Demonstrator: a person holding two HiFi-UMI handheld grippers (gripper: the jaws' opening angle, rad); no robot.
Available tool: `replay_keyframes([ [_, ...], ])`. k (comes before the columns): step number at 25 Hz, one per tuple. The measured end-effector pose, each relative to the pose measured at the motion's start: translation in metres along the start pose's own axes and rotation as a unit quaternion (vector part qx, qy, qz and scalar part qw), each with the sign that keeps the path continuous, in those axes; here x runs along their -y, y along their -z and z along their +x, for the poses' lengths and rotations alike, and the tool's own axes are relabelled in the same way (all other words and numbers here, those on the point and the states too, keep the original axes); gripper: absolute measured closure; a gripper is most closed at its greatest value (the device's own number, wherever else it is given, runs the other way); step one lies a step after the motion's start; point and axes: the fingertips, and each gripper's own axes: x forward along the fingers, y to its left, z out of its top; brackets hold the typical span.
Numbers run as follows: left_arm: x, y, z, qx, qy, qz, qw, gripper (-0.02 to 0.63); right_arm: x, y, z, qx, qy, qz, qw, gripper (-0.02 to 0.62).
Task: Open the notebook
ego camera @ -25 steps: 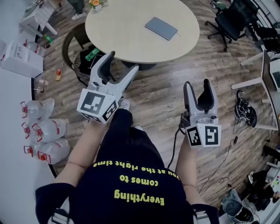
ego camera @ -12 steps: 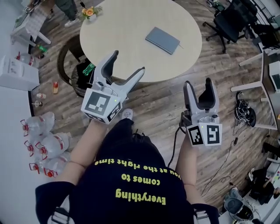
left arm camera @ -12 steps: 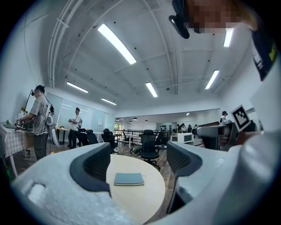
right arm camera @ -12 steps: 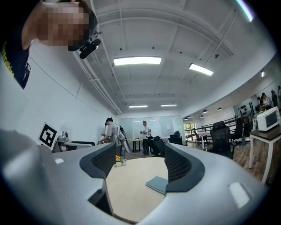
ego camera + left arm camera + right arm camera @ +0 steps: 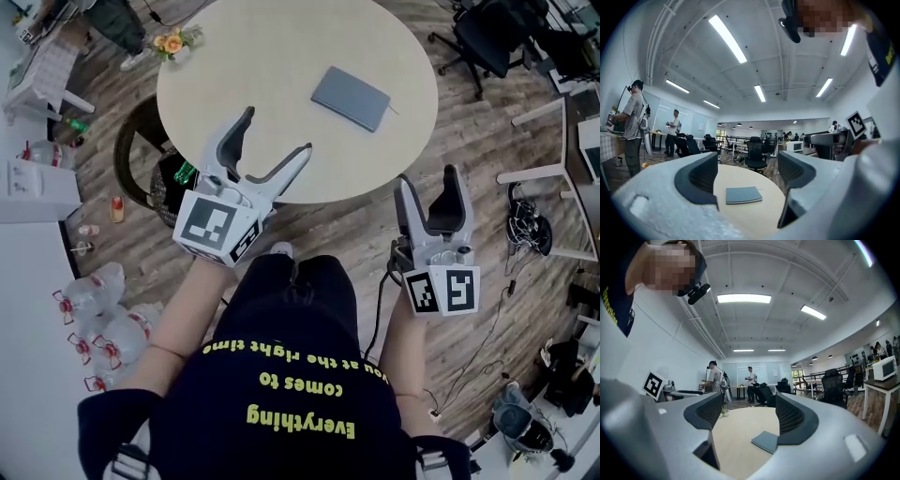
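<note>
A closed grey-blue notebook [image 5: 350,97] lies flat on the round beige table [image 5: 253,66], towards its right side. My left gripper [image 5: 275,133] is held level with its tips over the table's near edge, jaws wide open and empty. My right gripper [image 5: 427,180] is short of the table's right edge, over the wood floor; its jaws are opening with nothing between them. In the left gripper view the notebook [image 5: 743,195] shows between the jaws of the left gripper [image 5: 747,173], well ahead. In the right gripper view the notebook [image 5: 765,440] lies partly behind the right jaw of the right gripper [image 5: 745,416].
A small pot of flowers [image 5: 173,42] stands at the table's far left. A dark chair with a bag [image 5: 155,173] is tucked at the table's left side. Black office chairs [image 5: 487,42] stand far right, water bottles [image 5: 103,328] at the left wall, cables [image 5: 530,234] on the floor. People [image 5: 635,126] stand beyond.
Both grippers have moved forward towards the table; the table and notebook now sit lower and nearer in the head view. Both pairs of jaws stand a little wider.
</note>
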Motion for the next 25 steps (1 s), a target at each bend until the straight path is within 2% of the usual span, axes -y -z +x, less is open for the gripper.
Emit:
replay_keyframes([
  [3, -0.005, 0.008, 0.022, -0.006, -0.004, -0.007, 0.9999, 0.202, 0.017, 0.007, 0.014, -0.01, -0.001, 0.006, 1.0, 0.227],
  [7, -0.013, 0.013, 0.052, -0.012, -0.021, -0.008, 0.9997, 0.202, 0.043, 0.008, 0.044, -0.008, -0.026, 0.01, 1.0, 0.227],
  [13, -0.036, 0.009, 0.101, -0.008, -0.071, -0.006, 0.9974, 0.202, 0.077, 0.001, 0.113, -0.004, -0.094, 0.003, 0.996, 0.227],
  [18, -0.05, 0.003, 0.14, -0.008, -0.121, 0.007, 0.9926, 0.202, 0.11, -0.013, 0.165, 0.011, -0.156, 0.007, 0.988, 0.227],
  [22, -0.059, 0.004, 0.15, -0.009, -0.16, 0.003, 0.9871, 0.202, 0.121, -0.009, 0.192, 0.003, -0.194, 0.012, 0.981, 0.229],
  [25, -0.065, 0.007, 0.15, -0.004, -0.171, -0.007, 0.9852, 0.202, 0.117, -0.001, 0.202, -0.002, -0.211, 0.019, 0.977, 0.243],
])
